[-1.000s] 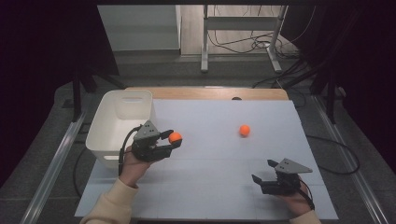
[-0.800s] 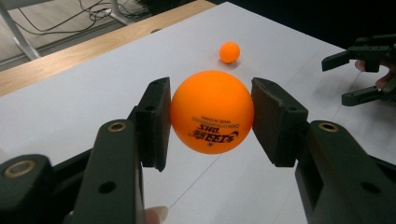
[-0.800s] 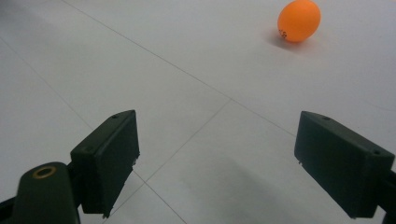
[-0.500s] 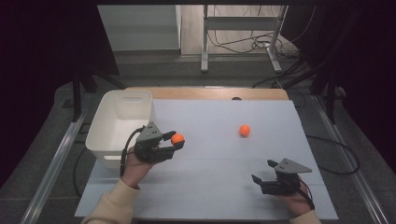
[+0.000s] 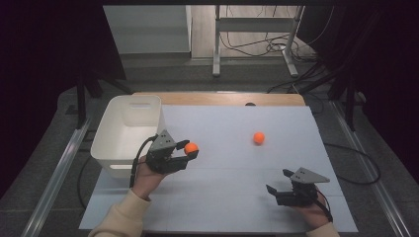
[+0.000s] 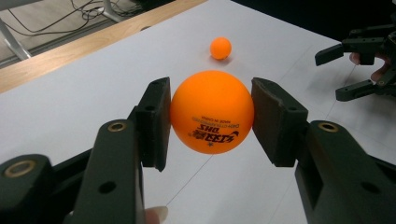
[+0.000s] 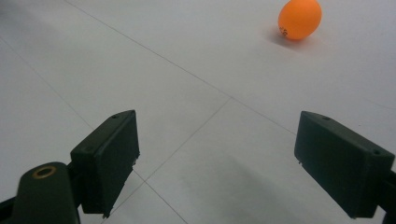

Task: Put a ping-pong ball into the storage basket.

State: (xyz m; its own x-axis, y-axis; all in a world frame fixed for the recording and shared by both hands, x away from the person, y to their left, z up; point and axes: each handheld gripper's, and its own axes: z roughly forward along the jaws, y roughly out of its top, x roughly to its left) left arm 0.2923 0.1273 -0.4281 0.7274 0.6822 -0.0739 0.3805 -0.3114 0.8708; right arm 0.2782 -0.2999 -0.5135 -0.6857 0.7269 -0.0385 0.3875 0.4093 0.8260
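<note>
My left gripper (image 5: 190,149) is shut on an orange ping-pong ball (image 5: 191,147), held just right of the white bin (image 5: 111,140). In the left gripper view the printed ball (image 6: 212,112) sits squeezed between both pads. A second orange ball (image 5: 259,138) lies loose on the white table sheet at centre right; it also appears far off in the left gripper view (image 6: 220,47) and at the top right of the right gripper view (image 7: 300,18). My right gripper (image 5: 277,181) rests low at the front right, open, with nothing between its wide-spread jaws (image 7: 215,163).
The white bin stands at the table's left edge with no contents visible. A wooden strip (image 5: 217,98) borders the far side of the white sheet (image 5: 237,197). Cables and a metal stand (image 5: 257,44) lie on the floor beyond the table.
My left gripper has drifted slightly right and up with the ball still in it. The right gripper and the loose ball have stayed in place.
</note>
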